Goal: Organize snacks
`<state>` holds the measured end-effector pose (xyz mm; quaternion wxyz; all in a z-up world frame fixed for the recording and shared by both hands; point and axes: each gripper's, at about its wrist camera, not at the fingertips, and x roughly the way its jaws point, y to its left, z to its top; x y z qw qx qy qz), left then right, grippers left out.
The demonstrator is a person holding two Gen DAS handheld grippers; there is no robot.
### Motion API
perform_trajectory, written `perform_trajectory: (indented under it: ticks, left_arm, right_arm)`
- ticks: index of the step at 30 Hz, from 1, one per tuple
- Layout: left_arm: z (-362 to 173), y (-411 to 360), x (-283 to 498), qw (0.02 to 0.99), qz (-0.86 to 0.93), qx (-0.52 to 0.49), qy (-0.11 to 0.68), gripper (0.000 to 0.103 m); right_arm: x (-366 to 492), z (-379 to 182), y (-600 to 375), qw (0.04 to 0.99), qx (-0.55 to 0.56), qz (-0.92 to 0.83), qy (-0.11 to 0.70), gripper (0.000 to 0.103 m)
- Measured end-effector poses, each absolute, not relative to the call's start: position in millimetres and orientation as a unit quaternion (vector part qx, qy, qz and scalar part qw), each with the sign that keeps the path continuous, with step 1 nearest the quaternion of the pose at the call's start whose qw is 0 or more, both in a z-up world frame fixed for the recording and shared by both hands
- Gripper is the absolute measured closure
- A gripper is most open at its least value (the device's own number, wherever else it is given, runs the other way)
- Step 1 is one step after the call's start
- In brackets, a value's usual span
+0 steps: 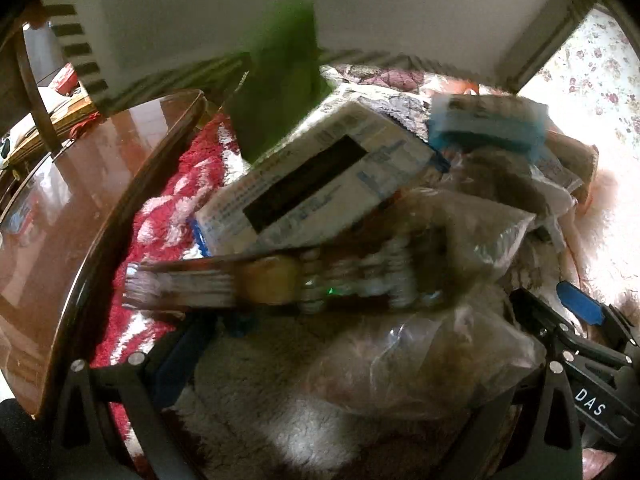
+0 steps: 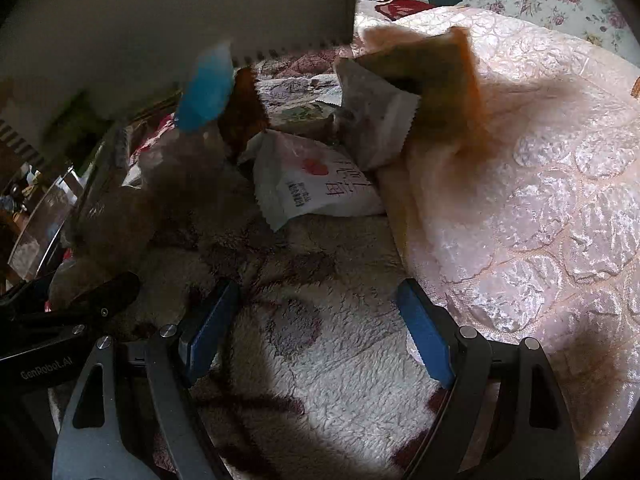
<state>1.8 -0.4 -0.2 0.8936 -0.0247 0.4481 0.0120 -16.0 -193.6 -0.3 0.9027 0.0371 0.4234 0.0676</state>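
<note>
A pile of snacks lies on a fluffy blanket (image 1: 260, 400). In the left wrist view it holds a blurred green packet (image 1: 280, 92), a white and blue box (image 1: 320, 180), a blue packet (image 1: 488, 124), a flat brown pack (image 1: 240, 284) and clear bags of brown food (image 1: 432, 360). My left gripper (image 1: 344, 360) is open just before the pile, with a clear bag covering its right finger. My right gripper (image 2: 316, 336) is open over bare blanket, short of a white packet with red print (image 2: 316, 184), a silver packet (image 2: 380, 120) and a brown-orange packet (image 2: 440, 80).
A glossy wooden table (image 1: 60, 220) curves along the left, with a red and white rug (image 1: 168, 200) beside it. A pink quilt (image 2: 540, 200) rises on the right. A pale wall or panel (image 1: 320, 8) stands behind the pile.
</note>
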Motion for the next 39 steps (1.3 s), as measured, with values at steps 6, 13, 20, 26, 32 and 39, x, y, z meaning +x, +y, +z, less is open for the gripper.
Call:
perform_trajectory:
  ticks: [6, 13, 20, 26, 32, 39]
  left_arm:
    - [1.1, -2.7, 1.9, 0.894, 0.012, -0.025, 0.448, 0.0]
    - [1.0, -2.6, 1.4, 0.894, 0.012, -0.025, 0.448, 0.0]
    - [0.8, -2.9, 1.5, 0.894, 0.012, -0.025, 0.447, 0.0]
    - [0.8, -2.6, 1.1, 0.894, 0.012, -0.025, 0.447, 0.0]
    - [0.7, -2.6, 1.1, 0.894, 0.012, -0.025, 0.447, 0.0]
    - [0.7, -2.6, 0.9, 0.894, 0.012, -0.025, 0.447, 0.0]
  right_arm:
    - [-13.6, -0.9, -192.3, 0.903, 0.038, 0.068, 0.424, 0.02]
    - [-13.0, -0.3, -192.1, 0.903, 0.037, 0.068, 0.424, 0.02]
    - [-12.2, 0.0, -191.9, 0.903, 0.037, 0.067, 0.424, 0.02]
    - [-12.1, 0.2, -192.2, 0.902, 0.037, 0.068, 0.424, 0.02]
    - [-12.0, 0.5, -192.2, 0.902, 0.037, 0.068, 0.424, 0.02]
    - [-12.1, 0.7, -192.5, 0.902, 0.037, 0.068, 0.424, 0.02]
